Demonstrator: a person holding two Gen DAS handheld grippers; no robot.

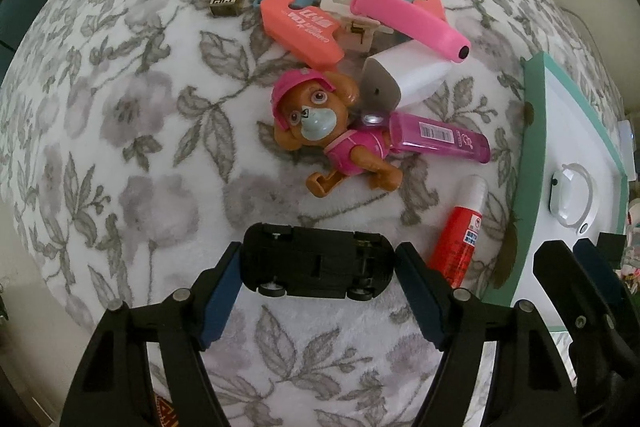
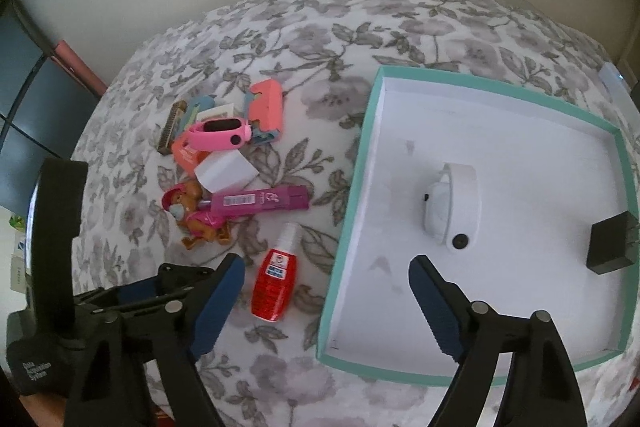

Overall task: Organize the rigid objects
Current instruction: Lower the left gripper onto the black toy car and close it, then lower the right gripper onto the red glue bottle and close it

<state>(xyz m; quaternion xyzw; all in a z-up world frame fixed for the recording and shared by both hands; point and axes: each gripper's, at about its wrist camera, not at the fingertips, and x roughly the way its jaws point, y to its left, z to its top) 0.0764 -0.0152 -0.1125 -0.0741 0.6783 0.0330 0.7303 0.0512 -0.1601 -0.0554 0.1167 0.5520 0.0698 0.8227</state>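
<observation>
**Both tongs open, the left astride a toy car**

Left gripper (image 1: 318, 259) points straight down at the floral blanket (image 1: 120, 107), its blue pads flanking a black toy car (image 1: 318, 265) that lies belly-up and lengthwise between them. Each pad sits right at one end of the car; whether they press on it cannot be told. Right gripper (image 2: 326, 269) hangs with its jaws spread and nothing between them, one finger over the blanket, the other over the near corner of the teal-rimmed box (image 2: 352, 163).

Inside the box lie a white wristband (image 2: 460, 207) and a small black block (image 2: 610, 247). On the blanket just left of the box stands the heap: a pup figure (image 1: 320, 123) in a pink cap just beyond the car, a magenta tube (image 1: 440, 137), a white charger (image 1: 404, 75), a pink wristband (image 1: 408, 21). Right of the car, close beside the finger, lies a red bottle (image 1: 460, 235).
</observation>
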